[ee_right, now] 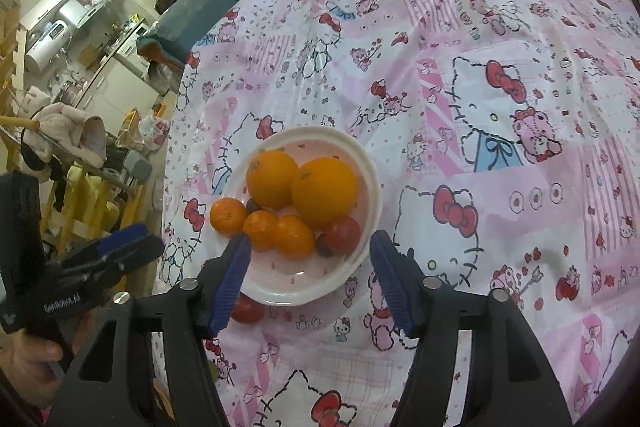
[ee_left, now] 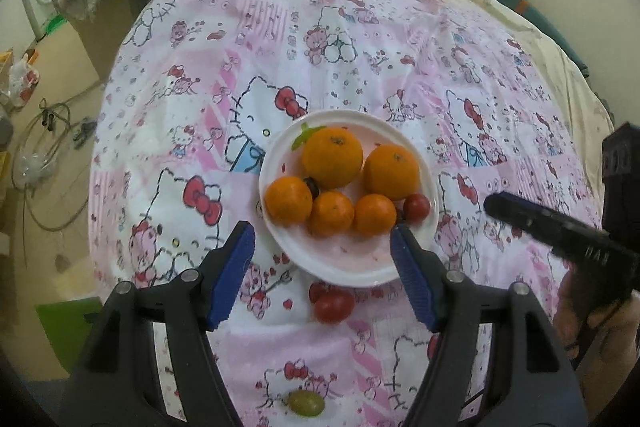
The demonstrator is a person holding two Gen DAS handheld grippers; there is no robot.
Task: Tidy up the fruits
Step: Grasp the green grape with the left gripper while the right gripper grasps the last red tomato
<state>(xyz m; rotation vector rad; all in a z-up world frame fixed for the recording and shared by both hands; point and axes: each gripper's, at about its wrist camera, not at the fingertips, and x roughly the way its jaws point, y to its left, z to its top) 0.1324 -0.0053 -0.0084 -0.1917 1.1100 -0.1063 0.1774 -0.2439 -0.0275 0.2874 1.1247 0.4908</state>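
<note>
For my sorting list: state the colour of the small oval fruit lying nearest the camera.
Pale green small oval fruit, probably a grape; left wrist view.

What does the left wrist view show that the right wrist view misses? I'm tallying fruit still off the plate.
Only the left wrist view shows the green grape on the cloth, near the bottom edge, and the whole loose tomato in front of the plate.
Only the right wrist view shows the kitchen counter far off at left; there the loose tomato is partly hidden.
Both show the plate with five oranges and one tomato, plus both open hand-held grippers.
</note>
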